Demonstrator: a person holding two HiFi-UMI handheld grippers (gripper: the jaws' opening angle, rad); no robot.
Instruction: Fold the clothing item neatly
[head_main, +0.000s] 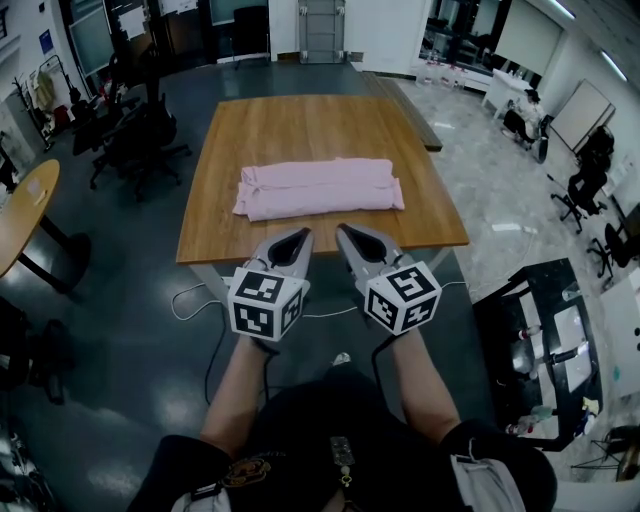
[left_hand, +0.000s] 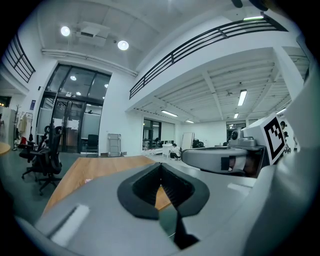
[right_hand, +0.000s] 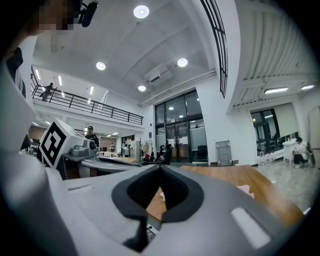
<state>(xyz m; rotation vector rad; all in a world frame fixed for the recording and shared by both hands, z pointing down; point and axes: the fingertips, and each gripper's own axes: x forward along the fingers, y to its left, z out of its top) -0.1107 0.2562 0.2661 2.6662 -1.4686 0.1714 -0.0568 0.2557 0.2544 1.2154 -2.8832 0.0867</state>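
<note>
At the 9 o'clock edge of the head view, a round side table (head_main: 25, 215) and a cluster of office chairs (head_main: 130, 140) are seen. They are well apart from the work and take no part in it.

The wooden table (head_main: 300, 125) is set at the middle. The pink garment (head_main: 318, 188) is laid across its centre, with its long side running from 9 to 3 o'clock. It is already gathered into a narrow, layered band. The 9 o'clock end is a little ragged and a corner is slightly askew at 3 o'clock. The folding is judged to be finished or nearly so, though one more fold across the length might be wanted.

At 6 o'clock from the garment, just off the table's near edge, the left gripper (head_main: 303, 235) is held with its jaws pressed together on nothing. In the left gripper view, only bare tabletop is seen through the gap behind the closed tips. Just beside it, toward 3 o'clock, the right gripper (head_main: 342, 231) is held the same way, with its jaws together and empty. Both are pointed roughly level toward 12 o'clock and held clear of the cloth, most likely so that the fold is not disturbed and can be looked over.

Toward 4 o'clock a black workbench (head_main: 545, 340) is seen, unrelated to the task.
</note>
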